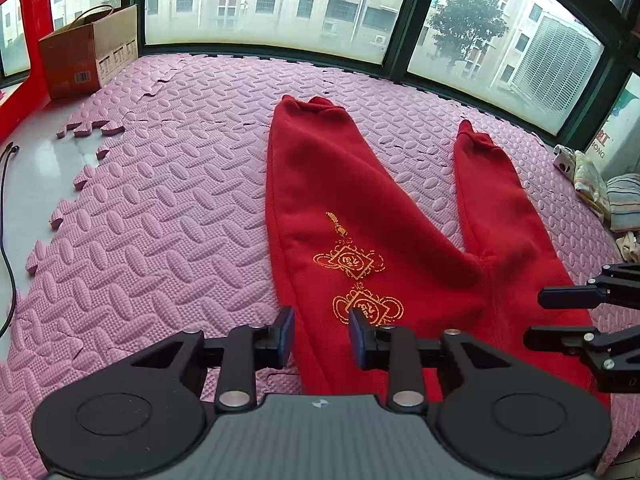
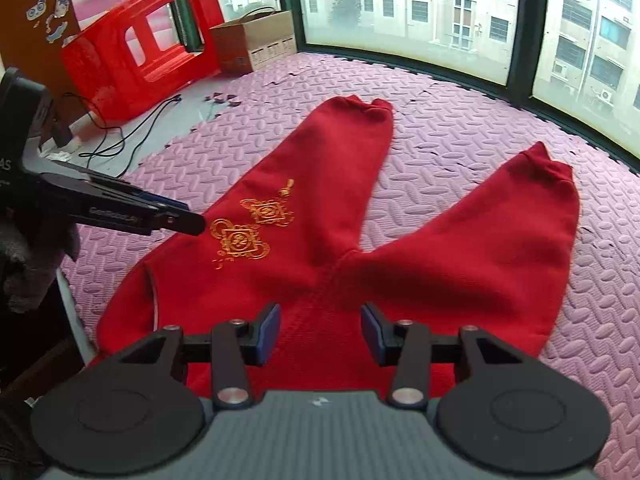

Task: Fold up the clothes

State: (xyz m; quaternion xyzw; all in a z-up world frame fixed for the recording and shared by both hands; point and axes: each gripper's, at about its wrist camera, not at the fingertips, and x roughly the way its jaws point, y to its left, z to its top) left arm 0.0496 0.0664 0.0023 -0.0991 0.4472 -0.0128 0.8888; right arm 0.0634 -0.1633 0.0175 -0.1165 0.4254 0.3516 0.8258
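A pair of red trousers (image 1: 360, 208) (image 2: 320, 220) lies flat on the pink foam mat (image 1: 160, 200), legs spread in a V toward the window. Gold emblems (image 1: 352, 264) (image 2: 248, 228) mark the left leg near the hip. My left gripper (image 1: 321, 328) hovers open over the left hip edge, nothing between its pads; it shows side-on in the right wrist view (image 2: 188, 216). My right gripper (image 2: 320, 324) is open above the crotch seam, its pads clear of the cloth. It also enters the left wrist view (image 1: 560, 318) from the right.
A cardboard box (image 1: 86, 54) (image 2: 256, 40) and a tipped red plastic stool (image 2: 136, 52) stand at the far left. A black cable (image 2: 120, 136) runs over bare floor (image 1: 40, 152). Other folded clothes (image 1: 612, 196) are piled at the right. Windows close off the far side.
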